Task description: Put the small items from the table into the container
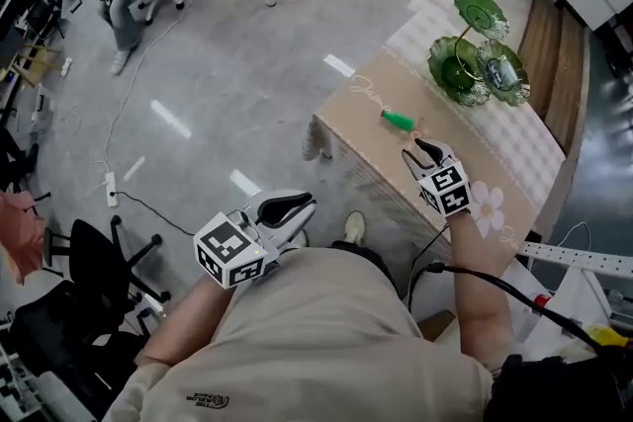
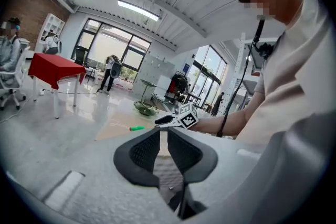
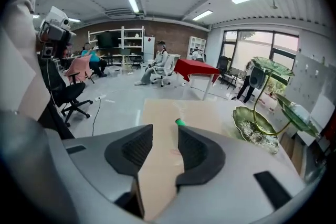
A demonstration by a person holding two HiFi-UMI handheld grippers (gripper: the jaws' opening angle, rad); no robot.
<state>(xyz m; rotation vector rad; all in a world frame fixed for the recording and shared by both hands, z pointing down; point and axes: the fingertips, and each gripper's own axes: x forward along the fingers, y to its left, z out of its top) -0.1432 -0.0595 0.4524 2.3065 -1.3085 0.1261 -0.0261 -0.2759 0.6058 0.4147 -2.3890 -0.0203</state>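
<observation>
The fingers of our right gripper [image 3: 165, 136] are spread apart and hold nothing. Just past them on the worktop [image 3: 157, 110] lies a small green stick [image 3: 180, 123]. We think it is light and hard and may roll, so pinch its middle. The green leaf dish [image 3: 255, 128] sits farther off to the right. The fingers of our left gripper [image 2: 164, 136] are squeezed close and empty.
</observation>
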